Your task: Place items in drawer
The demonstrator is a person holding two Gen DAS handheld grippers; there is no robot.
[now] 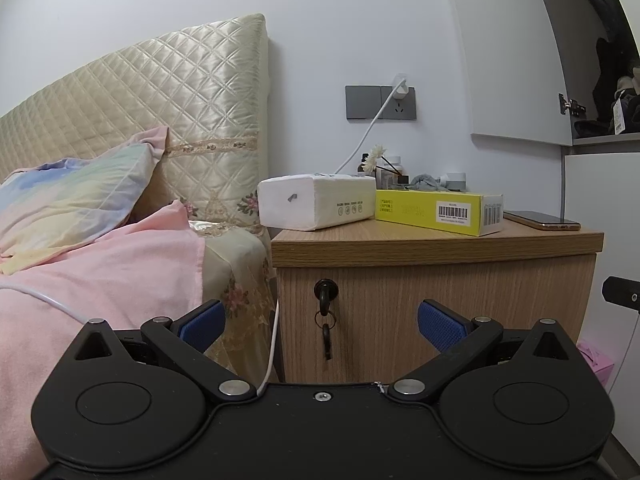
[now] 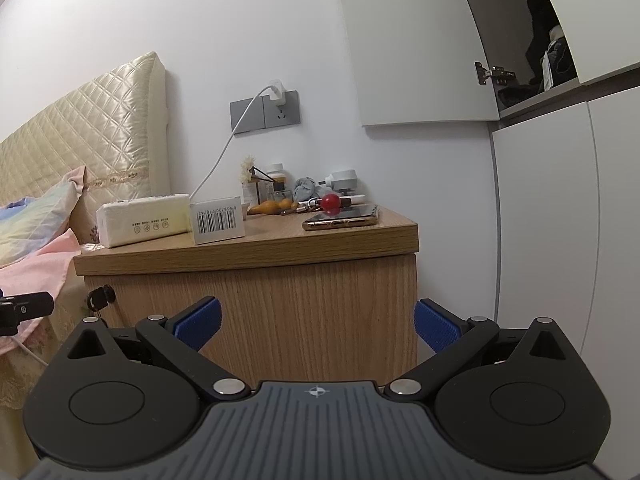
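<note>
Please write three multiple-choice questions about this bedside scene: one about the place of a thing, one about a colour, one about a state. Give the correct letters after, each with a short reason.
1. Where does the phone lie on the nightstand?
A. near the end away from the bed
B. on top of the tissue pack
C. against the headboard

2. What colour is the long side of the barcoded box?
A. red
B. yellow
C. green

3. How do the left gripper and the right gripper stand?
A. both shut on an item
B. one open, one shut
C. both open and empty

Answers: 1 A, the phone rests by the end away from the bed, apart from the tissue pack. 2 B, the left wrist view shows its yellow side. 3 C, each view shows blue pads wide apart with nothing between them.
</note>
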